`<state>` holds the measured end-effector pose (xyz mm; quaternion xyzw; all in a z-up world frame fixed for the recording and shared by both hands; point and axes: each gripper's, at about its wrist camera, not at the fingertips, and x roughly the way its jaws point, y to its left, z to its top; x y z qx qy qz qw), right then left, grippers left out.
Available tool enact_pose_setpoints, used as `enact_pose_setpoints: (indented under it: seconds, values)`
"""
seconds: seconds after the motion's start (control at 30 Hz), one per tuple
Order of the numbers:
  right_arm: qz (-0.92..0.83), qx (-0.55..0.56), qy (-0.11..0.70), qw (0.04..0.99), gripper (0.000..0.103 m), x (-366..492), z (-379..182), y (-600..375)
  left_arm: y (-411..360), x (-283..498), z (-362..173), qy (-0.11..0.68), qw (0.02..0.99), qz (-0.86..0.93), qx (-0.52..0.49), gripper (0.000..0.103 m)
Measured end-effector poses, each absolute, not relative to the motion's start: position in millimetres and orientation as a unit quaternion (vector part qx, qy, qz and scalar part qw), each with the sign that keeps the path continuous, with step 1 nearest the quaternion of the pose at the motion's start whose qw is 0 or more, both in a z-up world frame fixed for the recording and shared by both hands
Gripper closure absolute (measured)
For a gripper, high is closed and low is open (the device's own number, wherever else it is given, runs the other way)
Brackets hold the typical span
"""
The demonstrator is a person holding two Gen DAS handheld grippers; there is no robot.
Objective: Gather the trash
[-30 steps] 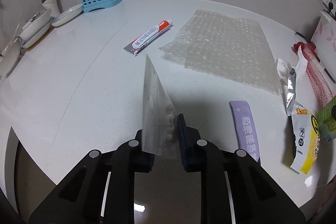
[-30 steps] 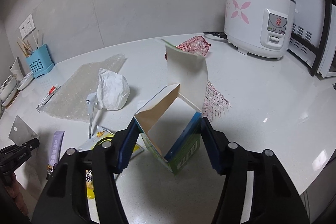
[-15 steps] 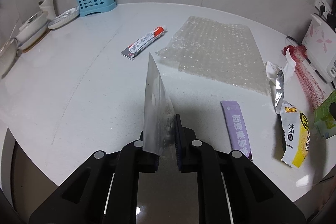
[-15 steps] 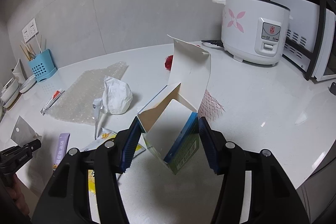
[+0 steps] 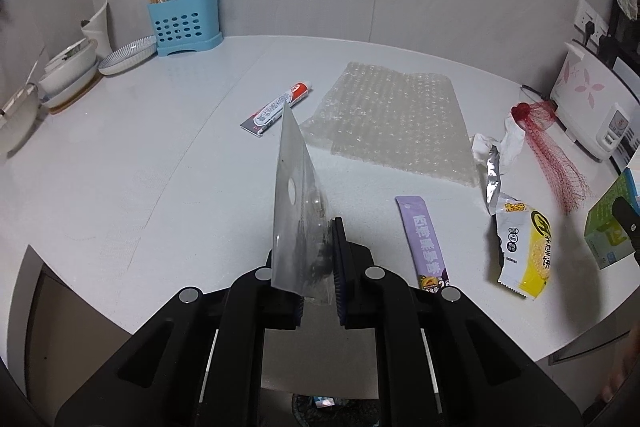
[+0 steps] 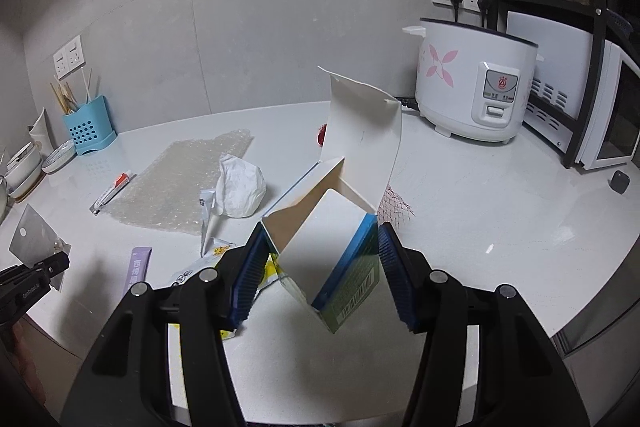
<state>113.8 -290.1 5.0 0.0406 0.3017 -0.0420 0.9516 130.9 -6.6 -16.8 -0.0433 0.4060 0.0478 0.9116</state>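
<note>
Left wrist view: the left gripper [image 5: 318, 267] has its jaws drawn narrow around a clear plastic bag [image 5: 294, 203], which stands upright on edge between them, its pointed corner up. Below the bag lies the white tabletop [image 5: 132, 155]. On it, beyond the bag, a toothpaste tube [image 5: 277, 103] lies just beside a sheet of bubble wrap [image 5: 394, 121]. To the right of the gripper a purple sachet [image 5: 424, 245] lies flat, and farther right a yellow and white snack wrapper [image 5: 522, 251] lies with its torn silver end toward a crumpled white paper [image 5: 512, 143] and a red net bag [image 5: 550, 147]. A blue utensil holder [image 5: 184, 23] stands by the wall, with stacked bowls [image 5: 66, 71] to its left. At the right edge the green box [image 5: 608, 231] shows, partly cut off.

Right wrist view: the right gripper [image 6: 320, 275] has its jaws set wide and pressed on both sides of the green box [image 6: 332, 239], an open carton held corner down above the tabletop [image 6: 480, 195], its white flap standing up. A rice cooker [image 6: 472, 83] stands at the back right. The crumpled paper [image 6: 240, 187] lies beside the bubble wrap [image 6: 180, 179], and the purple sachet [image 6: 138, 267] lies at lower left. At the far left the left gripper [image 6: 48, 267] holds the plastic bag [image 6: 34, 241].
</note>
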Motion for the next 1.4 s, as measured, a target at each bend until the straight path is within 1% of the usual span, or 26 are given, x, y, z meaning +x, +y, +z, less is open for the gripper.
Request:
enact_pose_setpoints:
  seconds: [0.23, 0.43, 0.8, 1.1, 1.4]
  values:
    - [-0.037, 0.037, 0.284, 0.958, 0.050, 84.3, 25.8, -281.5, -6.2, 105.8, 4.5, 0.385, 0.921, 0.042, -0.047, 0.092]
    - [-0.030, 0.022, 0.262, 0.964, 0.050, 47.7, 37.6, -267.7, -9.8, 68.5, 17.5, 0.357, 0.933, 0.025, -0.047, 0.092]
    - [0.009, 0.002, 0.226, 0.974, 0.050, -36.5, 37.3, -231.6, -11.2, -19.8, 22.5, 0.304, 0.951, -0.013, -0.056, 0.092]
    - [0.039, 0.002, 0.215, 0.976, 0.050, -96.1, 19.5, -209.1, -12.6, -87.4, 2.8, 0.286, 0.956, -0.033, -0.059, 0.092]
    - [0.061, 0.006, 0.235, 0.970, 0.050, -119.1, -29.7, -201.4, -19.7, -119.2, -40.3, 0.289, 0.955, -0.048, -0.054, 0.092]
